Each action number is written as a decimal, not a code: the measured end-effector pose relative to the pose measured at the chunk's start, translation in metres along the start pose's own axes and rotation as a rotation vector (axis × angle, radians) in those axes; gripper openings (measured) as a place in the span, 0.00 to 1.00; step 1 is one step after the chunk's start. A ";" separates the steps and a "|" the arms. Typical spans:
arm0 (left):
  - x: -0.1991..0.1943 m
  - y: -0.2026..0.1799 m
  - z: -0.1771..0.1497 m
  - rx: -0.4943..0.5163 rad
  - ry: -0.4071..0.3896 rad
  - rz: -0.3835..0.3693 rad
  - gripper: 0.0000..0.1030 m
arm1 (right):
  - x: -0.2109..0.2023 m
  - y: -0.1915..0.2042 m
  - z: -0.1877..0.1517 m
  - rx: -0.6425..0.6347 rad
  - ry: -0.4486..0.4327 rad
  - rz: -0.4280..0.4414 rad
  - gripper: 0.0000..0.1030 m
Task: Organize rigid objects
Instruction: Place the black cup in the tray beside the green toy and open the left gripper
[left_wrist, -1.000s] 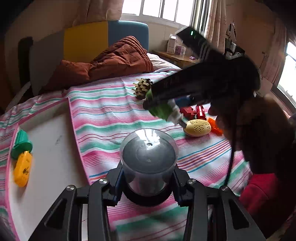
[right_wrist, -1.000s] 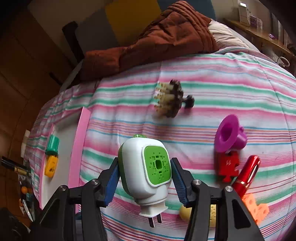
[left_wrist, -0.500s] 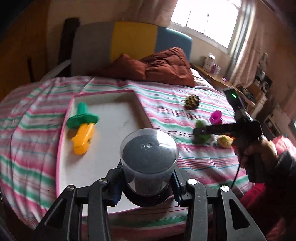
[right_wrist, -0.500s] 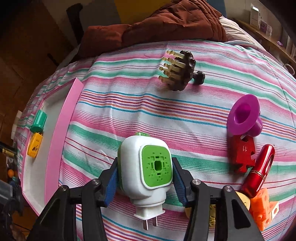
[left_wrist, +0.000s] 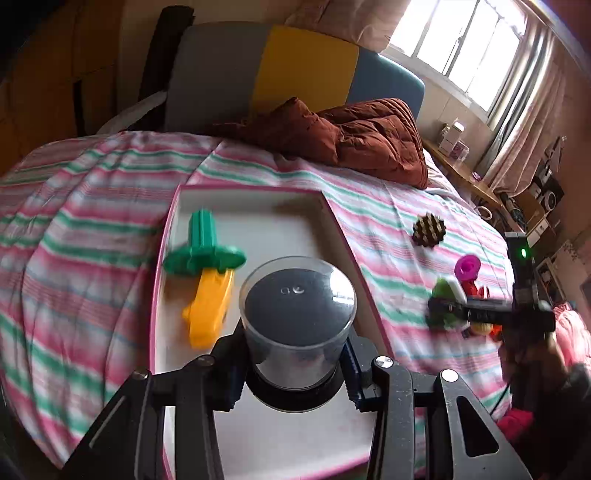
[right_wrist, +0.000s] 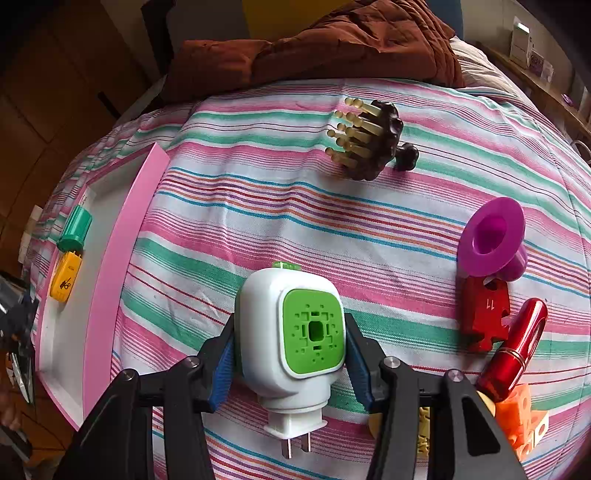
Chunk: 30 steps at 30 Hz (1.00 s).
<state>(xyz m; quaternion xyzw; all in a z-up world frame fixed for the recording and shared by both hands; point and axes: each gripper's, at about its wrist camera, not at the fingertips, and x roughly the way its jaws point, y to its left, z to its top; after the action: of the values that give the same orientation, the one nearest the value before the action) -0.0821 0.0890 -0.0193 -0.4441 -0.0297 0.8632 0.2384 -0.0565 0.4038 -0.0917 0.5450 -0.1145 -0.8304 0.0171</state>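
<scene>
Gripping a clear plastic jar (left_wrist: 297, 314) between the blue pads, our left gripper (left_wrist: 295, 373) holds it above the white, pink-rimmed tray (left_wrist: 258, 218), where a green and yellow toy (left_wrist: 207, 277) lies. Our right gripper (right_wrist: 290, 365) is clamped on a white and green plug-in device (right_wrist: 291, 332), prongs pointing down, over the striped bedspread (right_wrist: 258, 206). Near it we see a brown pegged massager (right_wrist: 369, 142), a purple cup (right_wrist: 491, 236), a red puzzle piece (right_wrist: 484, 314), a red lipstick tube (right_wrist: 517, 347) and orange blocks (right_wrist: 524, 421).
</scene>
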 end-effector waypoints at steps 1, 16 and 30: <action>0.006 0.001 0.009 -0.002 0.003 0.000 0.42 | 0.000 0.000 0.000 0.000 0.000 -0.001 0.51; 0.125 0.009 0.072 0.043 0.093 0.098 0.43 | 0.000 0.004 -0.002 -0.041 0.002 -0.031 0.51; 0.069 -0.004 0.062 0.152 -0.044 0.148 0.68 | 0.002 0.008 -0.002 -0.045 -0.003 -0.035 0.51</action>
<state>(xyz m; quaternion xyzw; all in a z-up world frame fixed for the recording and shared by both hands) -0.1624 0.1329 -0.0330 -0.4065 0.0635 0.8878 0.2065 -0.0559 0.3951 -0.0927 0.5453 -0.0863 -0.8336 0.0145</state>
